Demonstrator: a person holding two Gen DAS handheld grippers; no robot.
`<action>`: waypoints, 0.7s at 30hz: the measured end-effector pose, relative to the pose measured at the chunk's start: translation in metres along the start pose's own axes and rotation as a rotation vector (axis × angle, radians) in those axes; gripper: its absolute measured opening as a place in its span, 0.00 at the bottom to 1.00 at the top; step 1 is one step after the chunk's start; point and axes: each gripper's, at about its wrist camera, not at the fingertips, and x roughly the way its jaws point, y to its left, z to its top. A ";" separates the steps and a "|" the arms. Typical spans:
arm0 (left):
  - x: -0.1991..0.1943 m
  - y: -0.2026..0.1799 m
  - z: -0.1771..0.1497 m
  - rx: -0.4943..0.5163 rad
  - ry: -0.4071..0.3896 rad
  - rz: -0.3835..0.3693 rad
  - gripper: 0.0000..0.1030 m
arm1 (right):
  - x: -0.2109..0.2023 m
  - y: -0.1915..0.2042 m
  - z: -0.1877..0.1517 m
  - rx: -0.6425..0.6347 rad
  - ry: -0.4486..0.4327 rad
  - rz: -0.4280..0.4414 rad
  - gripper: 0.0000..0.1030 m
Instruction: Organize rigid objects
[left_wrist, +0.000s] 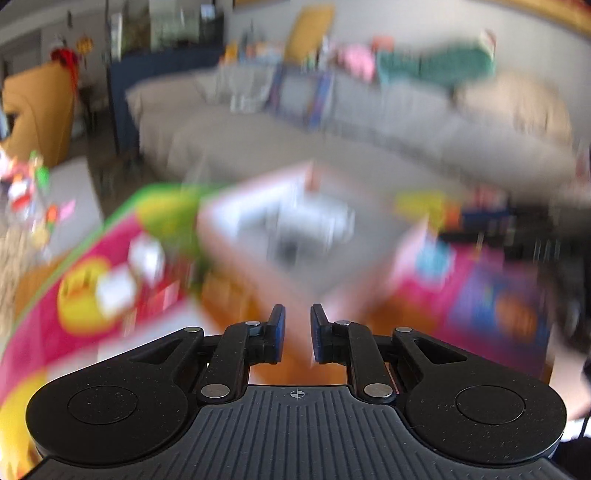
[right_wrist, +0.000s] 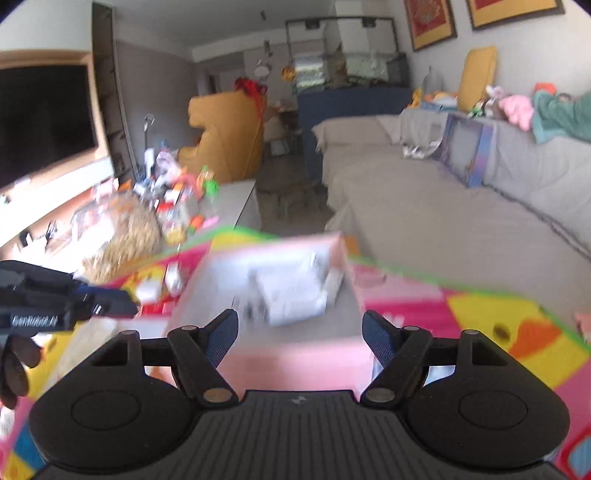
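Pink box (right_wrist: 291, 314) with blurred white items sits on play mat (right_wrist: 498, 325), straight ahead of right claw (right_wrist: 300, 341), spread wide, empty, nearer. Left claw (left_wrist: 297, 332) pinched nearly closed, empty.

I am in a home living room: a long grey sofa (right_wrist: 461, 206), a wall-mounted television (right_wrist: 40, 122), framed pictures (right_wrist: 430, 22), and a bright play mat (right_wrist: 498, 317) on the floor.

A shallow pink cardboard box (right_wrist: 295, 354) is sitting directly ahead, blurred pale objects (right_wrist: 291, 291) filling its grey floor. The bright foam play mat (right_wrist: 498, 314) is lying open to its right, while scattered small toys (right_wrist: 155, 288) are crowding the left.
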 end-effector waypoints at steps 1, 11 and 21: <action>-0.001 0.000 -0.013 0.008 0.046 0.007 0.16 | 0.000 0.003 -0.006 -0.006 0.013 0.003 0.73; -0.053 0.049 -0.063 -0.384 -0.081 0.285 0.18 | 0.011 0.103 -0.054 -0.136 0.118 0.340 0.73; -0.073 0.064 -0.093 -0.596 -0.171 0.203 0.18 | 0.070 0.167 -0.059 -0.422 0.232 0.443 0.74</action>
